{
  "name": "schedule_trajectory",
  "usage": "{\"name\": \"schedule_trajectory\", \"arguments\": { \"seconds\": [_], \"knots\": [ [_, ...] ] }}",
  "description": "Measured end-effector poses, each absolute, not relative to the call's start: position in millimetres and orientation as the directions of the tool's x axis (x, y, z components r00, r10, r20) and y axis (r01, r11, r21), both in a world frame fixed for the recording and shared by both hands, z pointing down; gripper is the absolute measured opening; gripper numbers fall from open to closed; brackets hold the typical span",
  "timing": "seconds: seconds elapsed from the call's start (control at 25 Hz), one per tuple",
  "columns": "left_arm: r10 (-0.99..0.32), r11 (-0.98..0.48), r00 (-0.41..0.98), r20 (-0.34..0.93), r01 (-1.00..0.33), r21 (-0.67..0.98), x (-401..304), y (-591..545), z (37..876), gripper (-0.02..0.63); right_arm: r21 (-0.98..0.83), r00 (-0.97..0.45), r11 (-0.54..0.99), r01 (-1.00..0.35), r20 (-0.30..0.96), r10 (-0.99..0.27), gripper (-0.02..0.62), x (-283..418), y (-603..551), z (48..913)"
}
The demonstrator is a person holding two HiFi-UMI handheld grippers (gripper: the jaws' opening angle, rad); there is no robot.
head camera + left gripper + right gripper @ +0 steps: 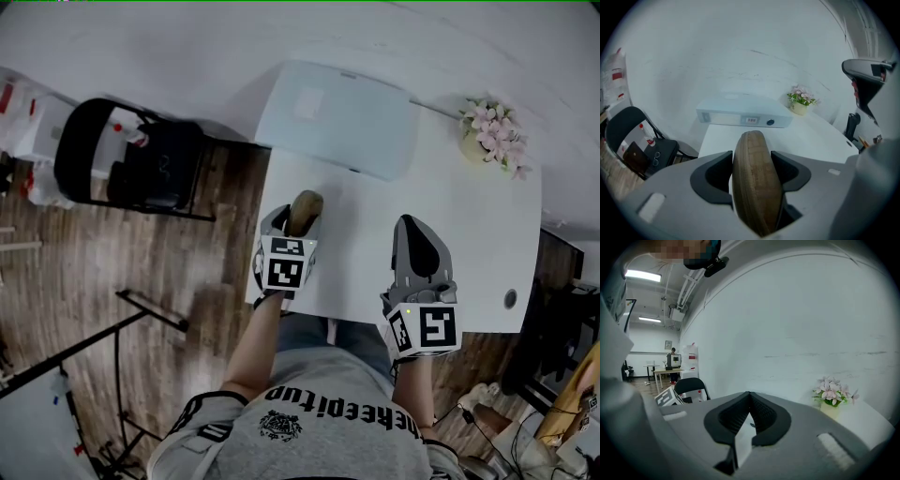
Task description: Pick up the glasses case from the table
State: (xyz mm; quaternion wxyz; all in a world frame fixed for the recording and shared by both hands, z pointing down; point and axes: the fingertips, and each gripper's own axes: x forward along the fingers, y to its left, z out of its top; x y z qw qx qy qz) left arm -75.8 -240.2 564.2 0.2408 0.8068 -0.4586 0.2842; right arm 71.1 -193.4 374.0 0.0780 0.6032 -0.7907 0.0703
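Near the front left edge of the white bench (469,244), the left tool (298,221) has the brown, fabric-textured oval glasses case (306,206) clamped between its jaws. The case stands on edge, so the two pads bear on its broad, gently domed faces rather than on the narrow seam. That looks the sensible way to take it, since the wide faces give the pads more surface and the shell is less likely to squirm out. The jaws stand fairly wide only because the case itself fills the gap. The tool slopes down toward the bench, and the rounded far end of the case pokes out beyond the fingertips. Whether its lower edge has cleared the bench I cannot tell from either view.

The right tool (414,231) hangs over the bench on the right, well apart from the case, its jaws drawn together with nothing between them. It seems parked out of the way, as one tool is enough for so small and light a thing.

At the far end of the bench lie a flat pale-blue box (337,117) and a small pot of pink flowers (492,131), both well apart from the case, so a straight lift should meet nothing.
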Motion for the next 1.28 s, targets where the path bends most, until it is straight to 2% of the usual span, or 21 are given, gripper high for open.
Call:
{"name": "schedule_trajectory", "arguments": {
  "seconds": [0.52,1.28],
  "knots": [
    [-0.713,-0.434,0.454,0.534,-0.884,0.172,-73.2,-231.8,499.6,0.27,-0.03,-0.332,0.331,-0.943,0.169,-0.928,0.004,64.8,-192.3,369.1],
    [-0.892,-0.293,0.337,0.301,-0.939,0.182,-99.5,-196.6,405.0,0.27,-0.015,-0.505,0.507,-0.862,0.127,-0.854,0.005,43.3,-184.6,355.4]
  ]
}}
